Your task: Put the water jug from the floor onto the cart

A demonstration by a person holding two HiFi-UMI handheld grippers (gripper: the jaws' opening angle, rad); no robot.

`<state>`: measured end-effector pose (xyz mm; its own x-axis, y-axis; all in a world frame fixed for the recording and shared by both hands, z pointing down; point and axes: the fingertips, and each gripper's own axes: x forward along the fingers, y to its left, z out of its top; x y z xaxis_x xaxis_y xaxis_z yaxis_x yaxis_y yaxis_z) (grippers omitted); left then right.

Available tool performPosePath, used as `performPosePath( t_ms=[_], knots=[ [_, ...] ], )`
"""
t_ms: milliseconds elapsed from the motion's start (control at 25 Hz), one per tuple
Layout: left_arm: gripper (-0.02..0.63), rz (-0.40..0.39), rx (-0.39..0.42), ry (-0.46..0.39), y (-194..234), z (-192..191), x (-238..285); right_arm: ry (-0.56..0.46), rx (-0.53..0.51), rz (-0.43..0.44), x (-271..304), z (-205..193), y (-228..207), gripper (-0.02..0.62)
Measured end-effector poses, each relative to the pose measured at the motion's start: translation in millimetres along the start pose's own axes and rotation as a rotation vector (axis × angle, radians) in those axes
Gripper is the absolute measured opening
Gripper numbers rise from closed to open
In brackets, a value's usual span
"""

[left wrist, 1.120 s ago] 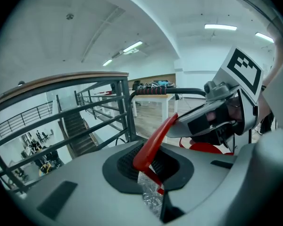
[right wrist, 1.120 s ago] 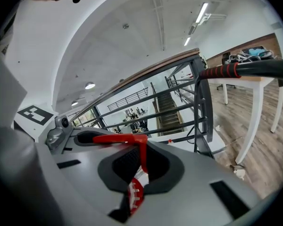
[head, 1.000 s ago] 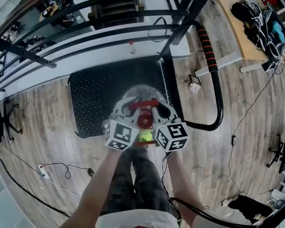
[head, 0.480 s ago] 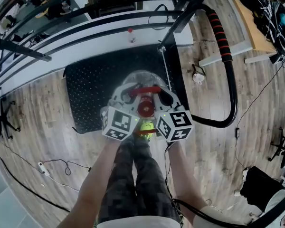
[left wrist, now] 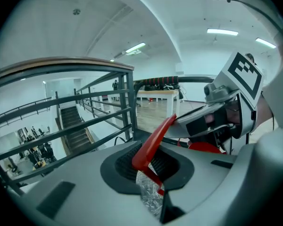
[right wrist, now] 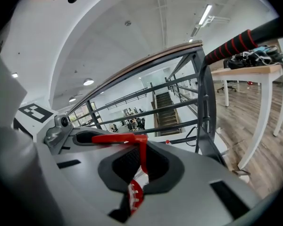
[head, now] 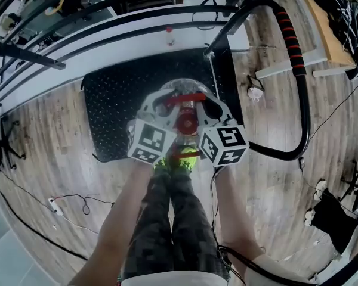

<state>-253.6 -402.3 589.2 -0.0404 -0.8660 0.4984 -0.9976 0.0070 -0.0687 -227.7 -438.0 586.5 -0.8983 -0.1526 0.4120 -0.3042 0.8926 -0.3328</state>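
- Clear plastic makes the body of the water jug (head: 180, 89). It is held over the black platform (head: 116, 109) of the cart, between the middle and the right edge of that platform, and closer to the near edge than to the far one. Whether its bottom touches the platform, I cannot tell.
- On the side of the jug toward the person sits a round red cap (head: 186, 123), and just beyond it a red handle (head: 180, 99) runs across the top.
- The left gripper (head: 164, 103) is clenched on the left part of the red handle. In the left gripper view the handle (left wrist: 153, 142) passes slanted between the two jaws, which press on it, and crinkled clear plastic of the jug shows under it.
- The right gripper (head: 204, 104) is clenched on the right part of the same handle. In the right gripper view the handle (right wrist: 140, 154) goes down between the closed jaws, and the ribbed red cap shows just below them.
- Both grippers stand close together, with the jug's top between them.
- A push bar (head: 293, 40) with a red and black grip curves up at the right edge of the platform.
- The person's legs (head: 173, 219) and green shoes (head: 182, 159) are at the near edge of the platform, on the wooden floor (head: 48, 148).
- A black railing (head: 107, 5) runs beyond the far edge of the platform.
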Motion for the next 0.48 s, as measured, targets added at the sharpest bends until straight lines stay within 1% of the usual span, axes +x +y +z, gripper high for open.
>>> performPosePath(
  t_ms=[160, 320, 480],
  knots=[
    [0.044, -0.012, -0.028, -0.032, 4.4, 3.4, -1.9, 0.005, -0.004, 0.0, 7.9, 3.0, -1.4, 0.018],
    [0.048, -0.008, -0.039, -0.043, 11.2, 4.2, 0.4, 0.015, -0.017, 0.003, 19.2, 7.0, -5.4, 0.018],
    [0.065, -0.029, -0.051, -0.071, 18.0, 5.1, 0.1, 0.033, -0.043, -0.008, 31.5, 11.9, -9.2, 0.018]
  ],
)
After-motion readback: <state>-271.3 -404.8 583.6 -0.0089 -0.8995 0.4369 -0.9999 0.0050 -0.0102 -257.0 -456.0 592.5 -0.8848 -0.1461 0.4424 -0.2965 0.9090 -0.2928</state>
